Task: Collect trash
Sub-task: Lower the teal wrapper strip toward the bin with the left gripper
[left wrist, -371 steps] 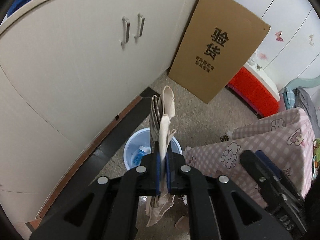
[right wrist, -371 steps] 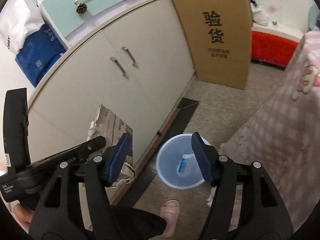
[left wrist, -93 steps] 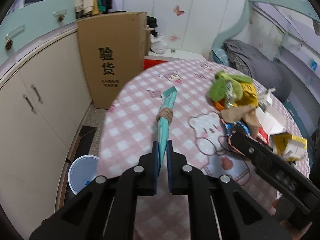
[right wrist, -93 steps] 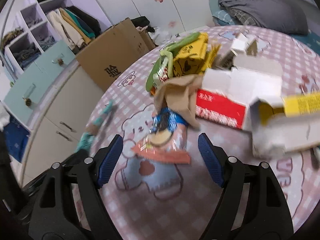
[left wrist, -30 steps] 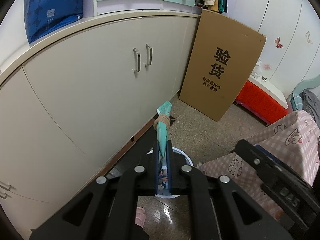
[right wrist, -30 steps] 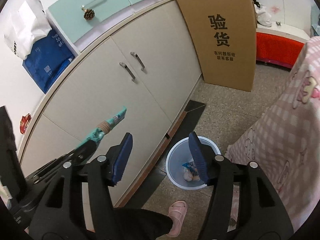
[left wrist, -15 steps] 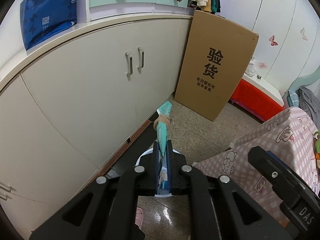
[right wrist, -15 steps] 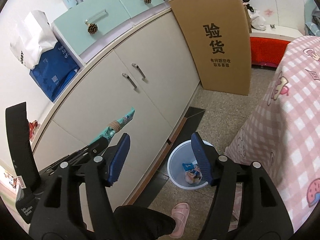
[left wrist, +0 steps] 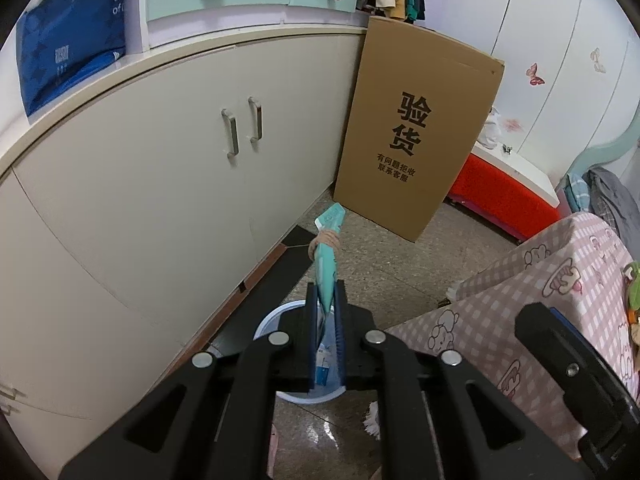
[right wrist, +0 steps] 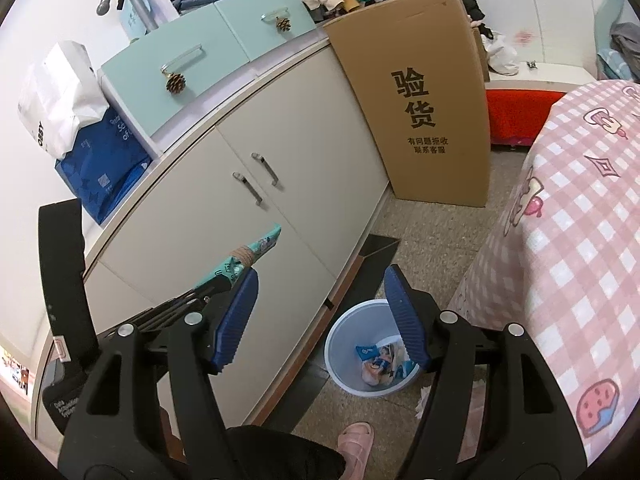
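A teal snack wrapper (left wrist: 326,264), tied round with a brown band, sticks up from between the pads of my left gripper (left wrist: 325,308). Its jaws are opening by a sliver, and the wrapper's lower end is still pinched between them. Directly below on the floor stands a pale blue bin (left wrist: 268,322). In the right wrist view the wrapper (right wrist: 256,250) shows at the left and the bin (right wrist: 340,332) holds several wrappers (right wrist: 380,362). My right gripper (right wrist: 320,280) hovers over the bin, its jaws opening with nothing between them.
A cream cabinet (left wrist: 160,184) runs along the left. A tall cardboard box (left wrist: 416,136) leans at its end. The table with the pink checked cloth (right wrist: 580,240) stands at the right. A pink slipper (right wrist: 356,442) is near the bin, and a red box (left wrist: 500,196) sits behind.
Both grippers have drifted a little, so the bin sits more squarely under the left gripper's jaws. The right jaws stand a bit wider. The wrapper is still in the left grip.
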Tool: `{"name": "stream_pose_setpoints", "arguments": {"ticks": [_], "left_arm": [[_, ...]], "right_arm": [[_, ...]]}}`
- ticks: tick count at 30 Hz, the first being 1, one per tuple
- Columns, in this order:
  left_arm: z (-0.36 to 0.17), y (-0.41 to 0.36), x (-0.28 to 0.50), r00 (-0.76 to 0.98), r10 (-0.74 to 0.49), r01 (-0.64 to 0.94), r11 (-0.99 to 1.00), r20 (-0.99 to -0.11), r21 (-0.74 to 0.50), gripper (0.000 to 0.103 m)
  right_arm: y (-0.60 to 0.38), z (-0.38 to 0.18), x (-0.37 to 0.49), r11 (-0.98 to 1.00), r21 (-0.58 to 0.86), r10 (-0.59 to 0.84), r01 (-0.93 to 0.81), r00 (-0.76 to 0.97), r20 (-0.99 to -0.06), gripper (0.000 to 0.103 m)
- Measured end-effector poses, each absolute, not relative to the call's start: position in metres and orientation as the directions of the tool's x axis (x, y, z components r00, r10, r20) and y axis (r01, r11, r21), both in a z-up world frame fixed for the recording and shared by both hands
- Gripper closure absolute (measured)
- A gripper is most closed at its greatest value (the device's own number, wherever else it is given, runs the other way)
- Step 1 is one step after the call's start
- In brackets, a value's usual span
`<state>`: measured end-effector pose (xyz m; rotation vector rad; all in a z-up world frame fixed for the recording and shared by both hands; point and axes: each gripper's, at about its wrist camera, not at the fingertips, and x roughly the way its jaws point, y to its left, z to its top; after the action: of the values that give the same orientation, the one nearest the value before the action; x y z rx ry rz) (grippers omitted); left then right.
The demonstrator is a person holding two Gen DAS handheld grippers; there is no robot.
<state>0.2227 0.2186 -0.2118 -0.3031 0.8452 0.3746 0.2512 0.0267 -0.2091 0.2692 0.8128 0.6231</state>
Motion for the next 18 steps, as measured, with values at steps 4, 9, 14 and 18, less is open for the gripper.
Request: {"name": "stream_pose_setpoints", "arguments": {"ticks": [4,9,14,18], "left_arm": [[-0.222,0.223,0.234,0.581,0.176,-0.433,0.893,-0.795,-0.119,0.055],[-0.228,0.230,0.230,0.561,0.183,-0.466,0.876,-0.808,-0.125,0.039],[-0.217,0.225,0.218,0.575,0.197,-0.467,0.876,-0.794,-0.120,0.035],[-0.201,0.212,0.205,0.602,0.191,-0.446,0.886,-0.776,-0.128,0.034]], "right_arm": [[0.024,-0.216,0.256,0.794,0.461,0.608,-0.397,0.514,-0.604,0.038],[0.019,-0.216,0.253,0.795,0.464,0.607,-0.392,0.513,-0.607,0.038],[0.017,-0.207,0.245,0.797,0.458,0.604,-0.394,0.526,-0.599,0.038],[0.006,-0.193,0.233,0.799,0.455,0.601,-0.393,0.549,-0.581,0.038]]}}
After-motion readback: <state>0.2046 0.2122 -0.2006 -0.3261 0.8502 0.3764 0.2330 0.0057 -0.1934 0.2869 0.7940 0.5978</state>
